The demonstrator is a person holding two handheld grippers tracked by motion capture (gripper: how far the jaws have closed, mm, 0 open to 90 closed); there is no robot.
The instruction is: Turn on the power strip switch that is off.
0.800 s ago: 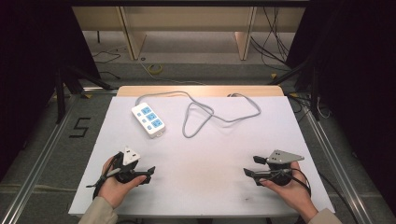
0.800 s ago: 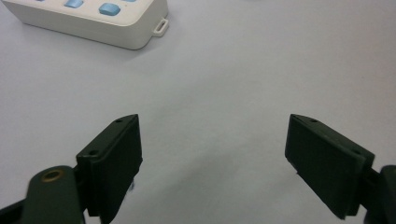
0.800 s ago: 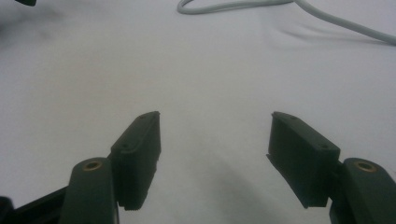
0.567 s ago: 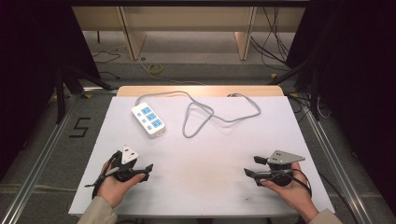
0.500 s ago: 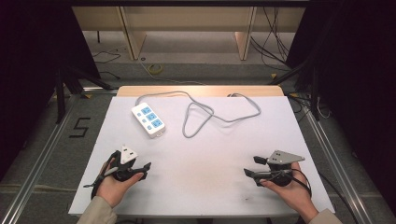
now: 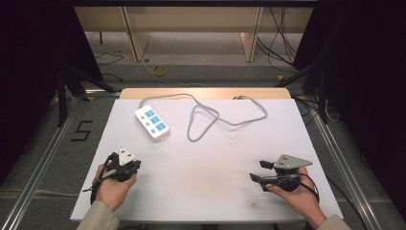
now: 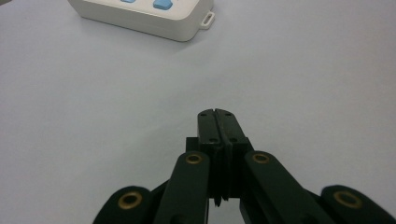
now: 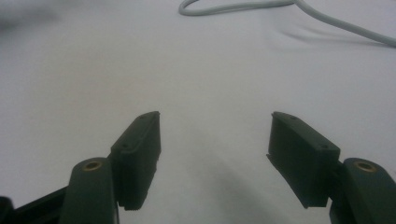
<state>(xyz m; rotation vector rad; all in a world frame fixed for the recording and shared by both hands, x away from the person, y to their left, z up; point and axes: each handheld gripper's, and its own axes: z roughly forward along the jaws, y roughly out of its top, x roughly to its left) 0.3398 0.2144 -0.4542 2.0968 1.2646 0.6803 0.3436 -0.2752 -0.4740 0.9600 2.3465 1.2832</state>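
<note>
On the matte white table [image 6: 210, 191], the left gripper [image 6: 125, 168] sits in the person's left hand [image 6: 114, 188] at the near left, its black jaws pressed flat together on nothing. Beyond it lies a glossy white power strip [image 6: 152, 122], a rounded block with blue sockets. Its smooth grey cable [image 6: 225, 117] loops across the far middle. The right gripper [image 6: 259, 172], held at the near right, has its jaws spread wide and empty
</note>
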